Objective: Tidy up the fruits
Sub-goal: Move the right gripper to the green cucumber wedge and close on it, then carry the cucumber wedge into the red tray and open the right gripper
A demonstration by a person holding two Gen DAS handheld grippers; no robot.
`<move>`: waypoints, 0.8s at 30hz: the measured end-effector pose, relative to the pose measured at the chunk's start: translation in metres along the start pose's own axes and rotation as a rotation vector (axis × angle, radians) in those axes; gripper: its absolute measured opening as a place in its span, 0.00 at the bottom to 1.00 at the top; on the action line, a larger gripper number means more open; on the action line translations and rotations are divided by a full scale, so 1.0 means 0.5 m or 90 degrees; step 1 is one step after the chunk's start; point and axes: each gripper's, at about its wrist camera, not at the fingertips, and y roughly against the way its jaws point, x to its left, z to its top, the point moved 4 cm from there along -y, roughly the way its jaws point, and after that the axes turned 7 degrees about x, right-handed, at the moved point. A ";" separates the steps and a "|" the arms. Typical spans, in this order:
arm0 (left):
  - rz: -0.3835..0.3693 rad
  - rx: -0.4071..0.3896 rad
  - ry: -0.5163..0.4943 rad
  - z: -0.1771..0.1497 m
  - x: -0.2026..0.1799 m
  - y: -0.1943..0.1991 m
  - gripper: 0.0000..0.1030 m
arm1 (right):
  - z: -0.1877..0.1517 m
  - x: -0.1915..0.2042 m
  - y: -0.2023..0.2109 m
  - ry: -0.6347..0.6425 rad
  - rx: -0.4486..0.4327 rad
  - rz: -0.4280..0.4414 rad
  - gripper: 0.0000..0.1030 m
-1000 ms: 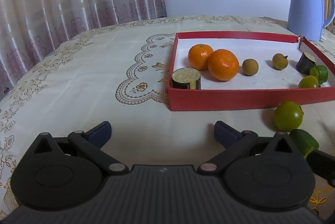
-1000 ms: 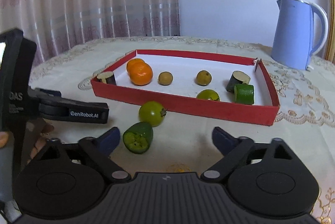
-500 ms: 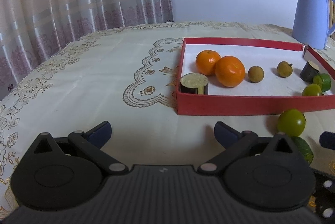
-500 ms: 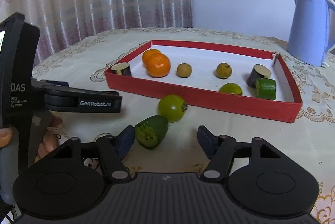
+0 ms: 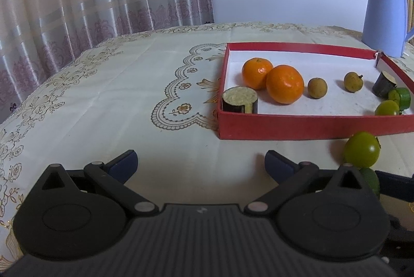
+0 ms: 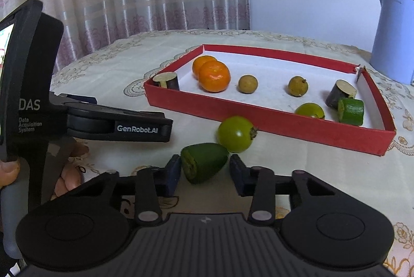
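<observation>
- Most produce sits in the red tray (image 6: 258, 112): two oranges (image 6: 214, 76) at its 9 o'clock end, two brown fruits (image 6: 248, 83) mid-tray, a dark cut chunk (image 6: 167, 80) at the near-left corner, another chunk, a green cut piece (image 6: 351, 111) and a green fruit toward 3 o'clock.
- Left outside, on the surface (image 5: 103, 101): a round green fruit (image 6: 236, 133) just at the tray's front wall, and a green half (image 6: 203, 162) touching it at its 7 o'clock.
- Our right gripper (image 6: 204, 173) has its fingers either side of the green half and closing; contact looks imminent, a firm pinch we cannot confirm.
- Our left gripper (image 5: 200, 164) has fingers spread wide, nothing between them, idle at the tray's 7 o'clock.
- We judge two placements remain: the half first, then the round fruit.
</observation>
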 end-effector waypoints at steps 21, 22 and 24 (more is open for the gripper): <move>-0.001 0.004 -0.003 -0.003 -0.001 -0.002 1.00 | -0.017 -0.071 0.041 -0.050 -0.003 -0.016 0.32; -0.001 0.004 -0.003 -0.003 -0.001 -0.001 1.00 | -0.016 -0.070 0.041 -0.048 -0.004 -0.019 0.32; -0.002 0.004 -0.003 -0.003 -0.001 -0.002 1.00 | -0.012 -0.068 0.038 -0.045 -0.004 -0.023 0.42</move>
